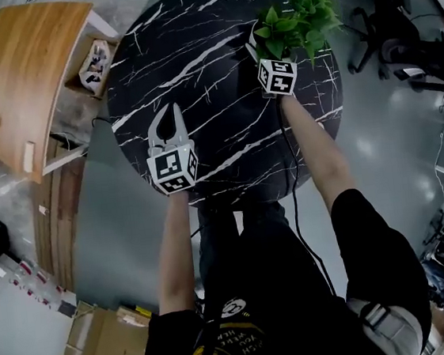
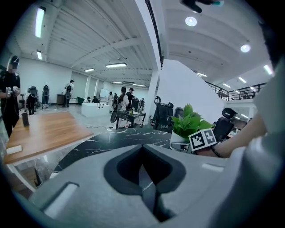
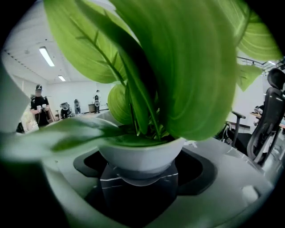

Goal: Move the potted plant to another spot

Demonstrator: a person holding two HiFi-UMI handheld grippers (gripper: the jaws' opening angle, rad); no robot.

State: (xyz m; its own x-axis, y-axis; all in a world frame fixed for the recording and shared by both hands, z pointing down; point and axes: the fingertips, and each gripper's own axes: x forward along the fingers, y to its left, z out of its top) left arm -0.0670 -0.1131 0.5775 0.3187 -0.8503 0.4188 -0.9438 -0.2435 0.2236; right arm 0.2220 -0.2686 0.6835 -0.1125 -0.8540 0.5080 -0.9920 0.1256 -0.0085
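The potted plant (image 1: pixel 297 19) has broad green leaves in a small white pot (image 3: pixel 141 155). It is at the far right of the round black marble table (image 1: pixel 193 64). My right gripper (image 1: pixel 266 53) reaches in under the leaves, its jaws shut on the pot's sides (image 3: pixel 139 179). Whether the pot rests on the table or hangs just above it, I cannot tell. The left gripper view shows the plant (image 2: pixel 189 124) beside the right gripper's marker cube (image 2: pixel 202 139). My left gripper (image 1: pixel 168 117) hovers over the table's near left part, its jaws together and holding nothing (image 2: pixel 149 187).
A wooden desk (image 1: pixel 19 76) stands left of the table, with a small box of items (image 1: pixel 95 58) beside it. Office chairs (image 1: pixel 390 42) crowd the far right. Cardboard boxes (image 1: pixel 106 345) lie on the floor at the lower left. Several people (image 2: pixel 124 95) stand far off.
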